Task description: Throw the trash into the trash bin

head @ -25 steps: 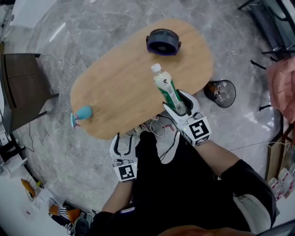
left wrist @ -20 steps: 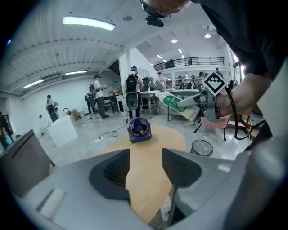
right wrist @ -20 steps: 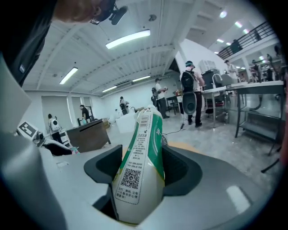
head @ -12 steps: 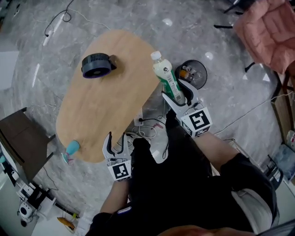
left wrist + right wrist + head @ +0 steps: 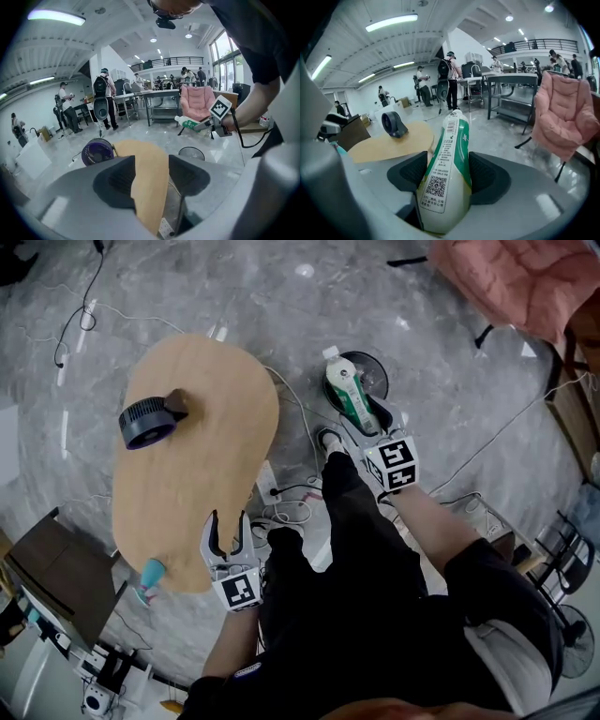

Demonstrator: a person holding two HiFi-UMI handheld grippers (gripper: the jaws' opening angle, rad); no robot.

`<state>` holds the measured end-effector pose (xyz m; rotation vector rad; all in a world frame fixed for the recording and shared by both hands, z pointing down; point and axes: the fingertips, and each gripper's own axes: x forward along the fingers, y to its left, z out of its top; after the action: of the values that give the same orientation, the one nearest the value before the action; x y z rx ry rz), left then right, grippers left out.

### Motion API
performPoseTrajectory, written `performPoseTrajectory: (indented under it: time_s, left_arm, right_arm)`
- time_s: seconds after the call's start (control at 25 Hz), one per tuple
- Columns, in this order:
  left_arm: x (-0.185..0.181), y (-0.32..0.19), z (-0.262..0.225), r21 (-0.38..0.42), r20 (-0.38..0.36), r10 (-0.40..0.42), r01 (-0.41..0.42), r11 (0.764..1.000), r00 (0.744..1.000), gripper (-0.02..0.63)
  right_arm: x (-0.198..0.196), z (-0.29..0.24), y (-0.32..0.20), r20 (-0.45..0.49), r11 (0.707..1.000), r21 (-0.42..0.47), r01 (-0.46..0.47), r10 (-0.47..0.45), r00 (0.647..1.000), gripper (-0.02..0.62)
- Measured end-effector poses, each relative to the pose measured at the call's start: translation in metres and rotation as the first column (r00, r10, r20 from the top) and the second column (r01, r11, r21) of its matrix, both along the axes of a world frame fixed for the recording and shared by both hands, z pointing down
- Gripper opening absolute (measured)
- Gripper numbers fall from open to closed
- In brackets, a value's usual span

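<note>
Wooden oval table [image 5: 202,474], viewed from above on a grey marbled floor [image 5: 450,362]. On the left part of the top a dark round fan [image 5: 148,423] is stood. A small teal object [image 5: 150,576] is seen at the table's near edge; what it is cannot be told. Just right of that object the left gripper [image 5: 228,526] is held over the near edge, its jaws parted and nothing between them. In the left gripper view only the table top is seen through the gap. White cables [image 5: 291,507] are strewn on the floor between the table and the person's legs. Further right a round black bin [image 5: 375,371] is stood on the floor, near the table but apart from it. The bottle [image 5: 347,395], white with a green label and a white cap, is clamped by its lower part between the pads of the right gripper [image 5: 367,420]. Its cap is pointed away from the person. It is held in the air, and from above it is seen overlapping the bin's mouth. At the far right a pink chair [image 5: 525,277] is placed well apart from the bin.
</note>
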<state>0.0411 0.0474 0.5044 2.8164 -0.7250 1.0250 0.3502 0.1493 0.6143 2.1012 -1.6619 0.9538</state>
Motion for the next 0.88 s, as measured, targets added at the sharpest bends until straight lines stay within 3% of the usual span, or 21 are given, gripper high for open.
performPoseTrajectory:
  time_s: [0.16, 0.36, 0.48, 0.6, 0.76, 0.88]
  left_arm:
    - [0.011, 0.011, 0.017, -0.055, 0.033, 0.010, -0.008, 0.998, 0.999, 0.235]
    - [0.019, 0.014, 0.028, -0.070, 0.046, 0.007, -0.004, 0.998, 0.999, 0.235]
    - [0.025, 0.011, 0.027, -0.070, 0.047, 0.006, -0.002, 0.998, 0.999, 0.235]
    - [0.021, 0.006, 0.031, -0.061, 0.065, -0.002, 0.006, 0.998, 0.998, 0.235]
    - [0.009, 0.003, 0.038, -0.063, 0.092, -0.033, 0.039, 0.997, 0.995, 0.235]
    - [0.012, 0.002, 0.039, -0.093, 0.097, -0.056, 0.065, 0.994, 0.994, 0.235]
  right_arm:
    - [0.024, 0.051, 0.029, 0.041, 0.993, -0.115, -0.008, 0.013, 0.999, 0.302]
    - [0.039, 0.128, 0.060, 0.200, 0.953, -0.299, -0.038, 0.101, 0.974, 0.304]
    - [0.045, 0.170, 0.073, 0.281, 0.918, -0.394, -0.046, 0.168, 0.945, 0.304]
    - [0.049, 0.207, 0.077, 0.320, 0.877, -0.481, -0.003, 0.178, 0.930, 0.304]
    - [0.056, 0.246, 0.079, 0.323, 0.809, -0.583, 0.077, 0.145, 0.935, 0.304]
    - [0.052, 0.266, 0.076, 0.326, 0.748, -0.638, 0.183, 0.047, 0.944, 0.304]
